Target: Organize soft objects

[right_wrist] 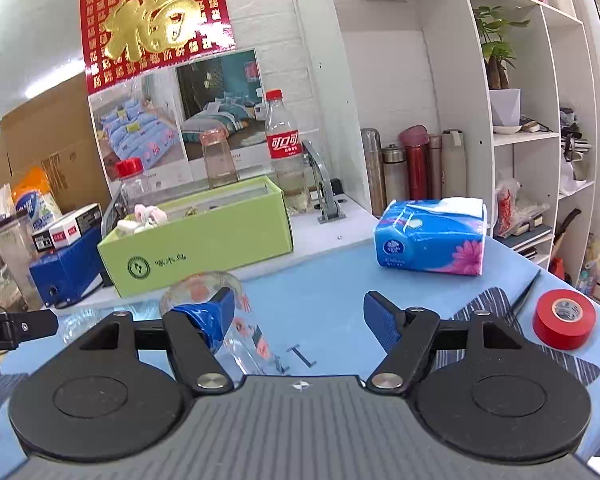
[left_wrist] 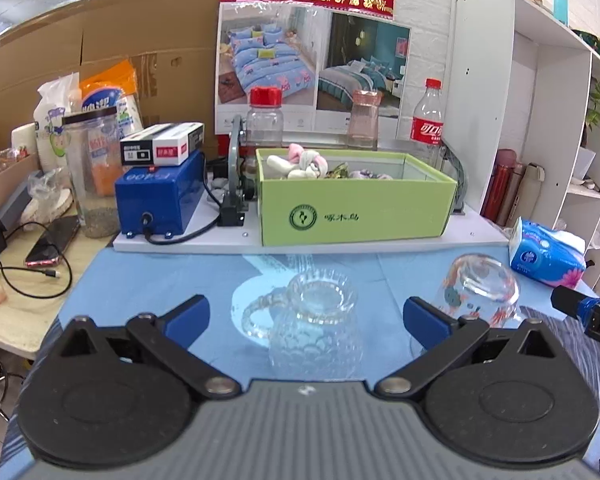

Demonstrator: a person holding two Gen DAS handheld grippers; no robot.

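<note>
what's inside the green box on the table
Inside the green box lie soft toys: a white and pink plush, plus darker fabric pieces. Its walls hide whatever lies lower down.

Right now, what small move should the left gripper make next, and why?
Probably ease the left gripper forward and up toward the green box. Its jaws stand open and empty, two upturned glasses stand just ahead, and the soft toys lie in that box.

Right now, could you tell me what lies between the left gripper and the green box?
An upturned glass mug on the blue cloth, seen from the left wrist.
</note>
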